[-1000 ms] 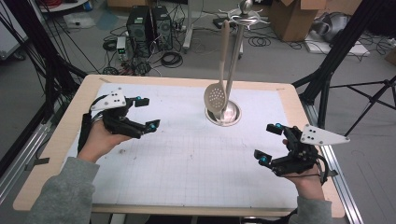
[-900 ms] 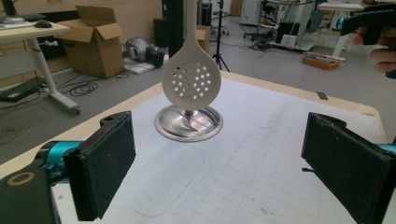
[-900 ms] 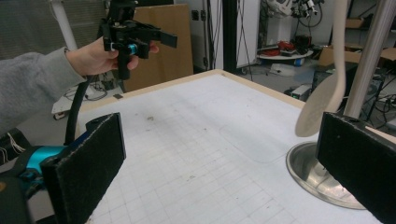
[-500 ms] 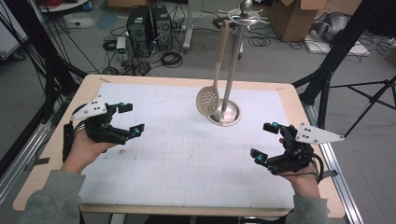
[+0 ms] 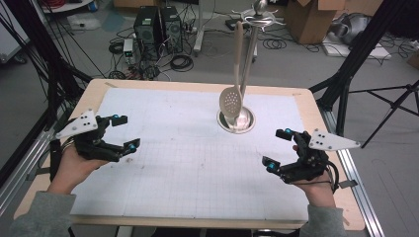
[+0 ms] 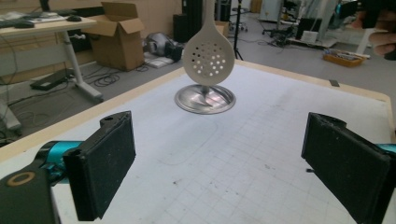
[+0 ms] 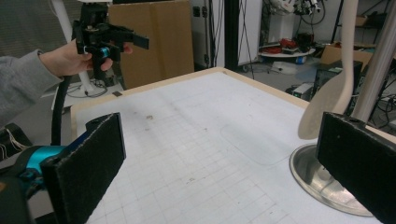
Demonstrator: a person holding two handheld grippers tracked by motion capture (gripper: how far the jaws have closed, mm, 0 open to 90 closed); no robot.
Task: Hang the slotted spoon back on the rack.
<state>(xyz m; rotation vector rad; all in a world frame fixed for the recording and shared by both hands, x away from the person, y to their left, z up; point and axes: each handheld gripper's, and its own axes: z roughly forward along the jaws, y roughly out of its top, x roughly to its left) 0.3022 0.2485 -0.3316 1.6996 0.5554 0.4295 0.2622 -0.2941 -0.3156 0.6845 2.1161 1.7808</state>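
Note:
A cream slotted spoon (image 5: 230,100) hangs from the top of a metal stand (image 5: 251,54), whose round base (image 5: 236,121) sits at the back middle of the white gridded mat (image 5: 197,163). My left gripper (image 5: 125,131) hovers open over the mat's left side, nothing between its jaws. At the right side my right gripper (image 5: 276,148) is open and holds nothing. The left gripper view looks between its pads (image 6: 107,168) at the spoon (image 6: 208,56) and the base (image 6: 205,99). In the right gripper view the spoon's back (image 7: 327,107) hangs beside the pole (image 7: 378,60), and the left gripper (image 7: 112,42) is far off.
The wooden table edge (image 5: 197,85) frames the mat, with metal rails (image 5: 360,192) along both sides. Computer towers (image 5: 158,24), cables and cardboard boxes (image 5: 311,19) lie on the floor behind. Black tripod legs (image 5: 346,79) stand at the right.
My left gripper has drawn back to the left and toward the near edge. The hanging spoon swings slightly. The right gripper has barely shifted.

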